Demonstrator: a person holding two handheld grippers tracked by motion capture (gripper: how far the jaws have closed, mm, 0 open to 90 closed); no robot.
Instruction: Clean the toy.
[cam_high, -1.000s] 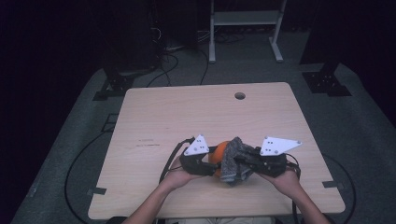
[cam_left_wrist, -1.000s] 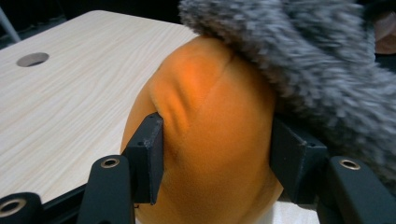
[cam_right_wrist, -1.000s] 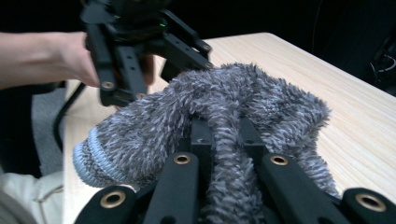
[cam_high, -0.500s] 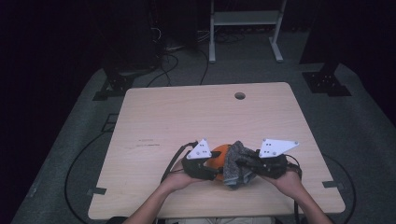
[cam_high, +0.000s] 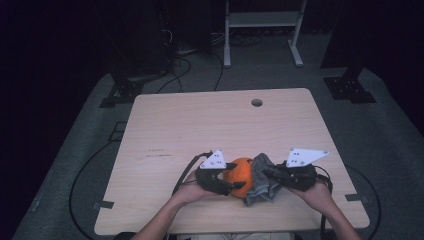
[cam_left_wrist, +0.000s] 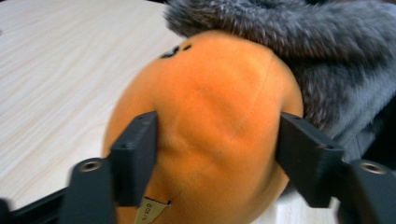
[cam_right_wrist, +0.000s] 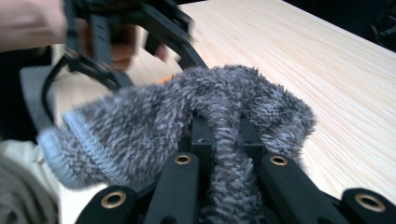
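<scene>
Orange plush (cam_high: 242, 175) and grey sock (cam_high: 260, 179) near the bench's (cam_high: 200, 125) front edge.
Left hand-held gripper (cam_high: 223, 181), jaws just opening, straddles the plush; right hand-held gripper (cam_high: 272, 176) pinches the sock.

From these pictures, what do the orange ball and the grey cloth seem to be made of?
Orange ball: likely soft plush fabric, matte, with stitched seams and a sewn-in tag. Grey cloth: probably fluffy fleece or chenille knit, with long fuzzy pile and a ribbed edge.
</scene>
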